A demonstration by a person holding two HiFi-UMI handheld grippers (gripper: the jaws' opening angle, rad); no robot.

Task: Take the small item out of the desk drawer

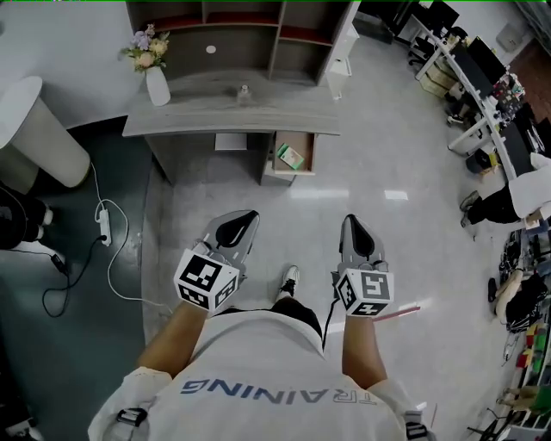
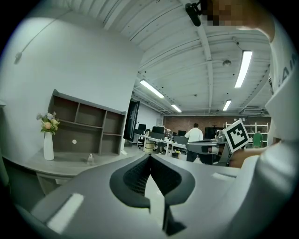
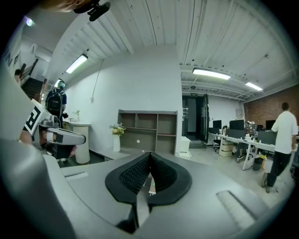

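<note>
The left claw [image 1: 244, 222] has its jaws together with nothing between the ribbed pads, and the right claw [image 1: 353, 231] is likewise fully closed and empty; each claw's own view shows the tips meeting over bare floor. Both are held level in front of the person's body, side by side but apart and pointing toward the bench [image 1: 232, 112]. That looks like a carrying pose for the approach rather than a reach, since the bench is well apart from them across open floor. Under the bench top at its right end, the drawer [image 1: 310, 153] stands pulled open. Inside it lies the small item [image 1: 290, 157], a flat green-and-white thing resting on the drawer bottom, apparently the only thing there. On the bench top stand a white vase of flowers [image 1: 157, 84] near the left end and a small clear bottle [image 1: 244, 90] near the middle. A shelf unit [image 1: 241, 26] rises behind. By my reading, the task has barely begun: one claw has to open and come down into the drawer.
</note>
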